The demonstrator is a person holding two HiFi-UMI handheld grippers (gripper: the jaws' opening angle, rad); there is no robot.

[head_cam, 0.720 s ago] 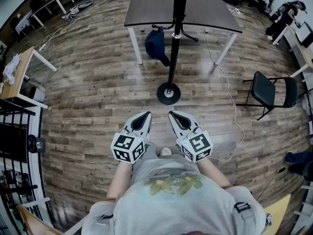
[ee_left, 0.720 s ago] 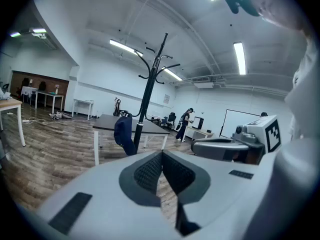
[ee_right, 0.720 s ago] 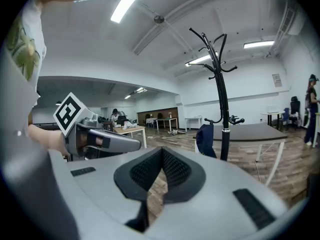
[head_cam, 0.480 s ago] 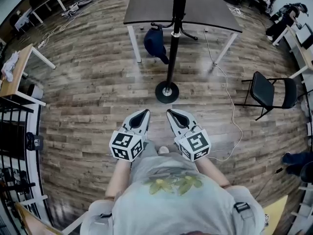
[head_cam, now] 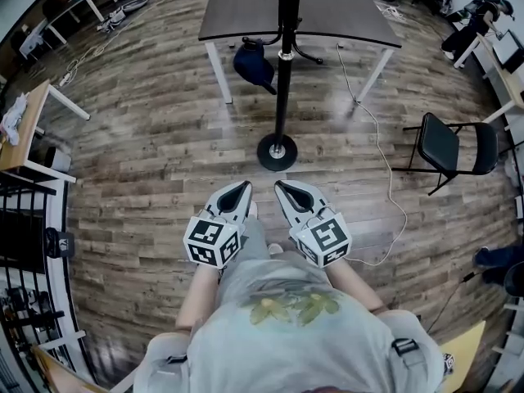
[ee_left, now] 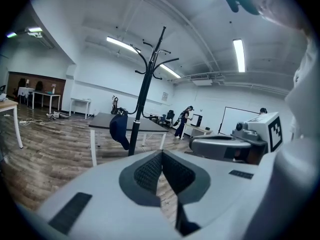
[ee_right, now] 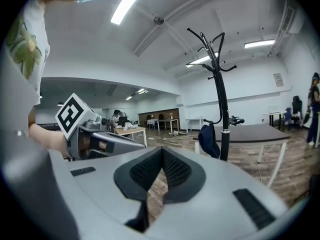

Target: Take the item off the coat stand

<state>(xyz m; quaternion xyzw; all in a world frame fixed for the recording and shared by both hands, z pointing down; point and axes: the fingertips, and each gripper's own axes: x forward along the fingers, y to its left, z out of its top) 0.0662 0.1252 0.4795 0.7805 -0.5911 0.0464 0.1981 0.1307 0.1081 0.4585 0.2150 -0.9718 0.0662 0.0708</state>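
Observation:
A black coat stand rises from a round base on the wood floor, in front of a dark table. A dark blue cap hangs from one of its low hooks, on the stand's left side. The left gripper view shows the cap beside the pole; the right gripper view shows it too. My left gripper and right gripper are held side by side near my body, well short of the stand. Both are shut with nothing in them.
A black folding chair stands to the right, with a white cable trailing across the floor from the table. Desks line the left side. People stand far off at the back of the room.
The head view has shifted a little, so the stand, cap and table sit slightly higher and further left in the picture. Both grippers stay together and shut.

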